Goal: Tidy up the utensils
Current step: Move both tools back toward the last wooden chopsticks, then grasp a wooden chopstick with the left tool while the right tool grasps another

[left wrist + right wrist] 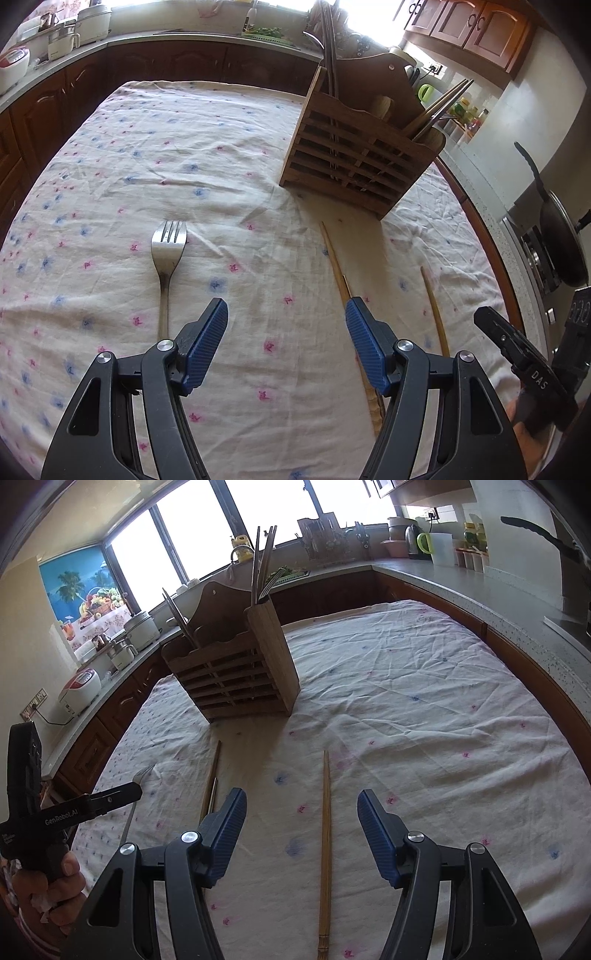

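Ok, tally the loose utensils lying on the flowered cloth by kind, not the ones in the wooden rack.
Silver metal fork: 1
Long thin chopsticks: 3
Total: 4

Left black two-finger gripper with blue ribbed pads (286, 325): fingers (207, 347) spread wide, nothing between them, angled down over the desk. Right black gripper with blue ribbed pads (301, 819): fingers (378, 836) also spread wide, holding nothing. Bare left hand (51, 897) wraps the left gripper's handle.
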Available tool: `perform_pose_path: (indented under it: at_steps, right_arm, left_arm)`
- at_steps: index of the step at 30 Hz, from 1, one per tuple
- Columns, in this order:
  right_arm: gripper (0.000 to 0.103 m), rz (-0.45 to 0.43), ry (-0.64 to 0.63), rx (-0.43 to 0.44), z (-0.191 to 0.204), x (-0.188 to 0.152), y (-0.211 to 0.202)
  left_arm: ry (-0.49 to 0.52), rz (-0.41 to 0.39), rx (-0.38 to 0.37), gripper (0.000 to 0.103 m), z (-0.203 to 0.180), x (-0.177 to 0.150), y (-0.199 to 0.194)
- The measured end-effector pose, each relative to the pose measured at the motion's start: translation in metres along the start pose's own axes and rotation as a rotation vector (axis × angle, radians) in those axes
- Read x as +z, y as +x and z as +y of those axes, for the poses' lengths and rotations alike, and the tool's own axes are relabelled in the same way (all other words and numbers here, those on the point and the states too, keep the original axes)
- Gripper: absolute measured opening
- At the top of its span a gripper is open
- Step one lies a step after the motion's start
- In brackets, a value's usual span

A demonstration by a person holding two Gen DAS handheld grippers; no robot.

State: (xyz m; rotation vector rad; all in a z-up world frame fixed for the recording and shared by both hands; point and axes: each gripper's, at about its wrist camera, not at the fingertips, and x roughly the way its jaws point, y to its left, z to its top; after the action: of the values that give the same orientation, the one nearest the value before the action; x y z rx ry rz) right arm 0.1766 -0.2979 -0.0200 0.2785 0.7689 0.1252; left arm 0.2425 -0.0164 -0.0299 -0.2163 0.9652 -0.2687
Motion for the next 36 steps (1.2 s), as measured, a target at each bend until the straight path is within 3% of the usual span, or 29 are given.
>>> perform_pose_path:
  at_steps: [7,23,26,28,30,34,36]
  right_arm:
    - [0.062,0.038,-0.007,-0.012,-0.002,0.001,0.015]
    - [0.039,0.125,-0.027,-0.042,-0.008,0.007,0.051]
    - [0.033,0.131,-0.033,-0.051,-0.008,0.009,0.056]
    - [0.03,0.139,-0.038,-0.058,-0.007,0.011,0.061]
    - [0.024,0.159,-0.047,-0.066,-0.007,0.011,0.069]
    - [0.017,0.152,-0.093,-0.112,-0.001,0.012,0.073]
    - [0.007,0.158,-0.103,-0.124,-0.001,0.015,0.076]
  left_arm:
    - [0.005,0.027,0.001,0.067,-0.003,0.005,0.013]
    - [0.08,0.105,0.016,0.067,-0.034,0.04,0.07]
    - [0.114,0.136,0.025,0.051,-0.044,0.046,0.084]
    - [0.132,0.17,0.024,0.034,-0.048,0.045,0.095]
    - [0.18,0.151,0.061,0.033,-0.057,0.044,0.097]
    - [0.279,0.118,0.13,0.017,-0.072,0.037,0.1]
    - [0.292,0.116,0.126,0.01,-0.073,0.037,0.101]
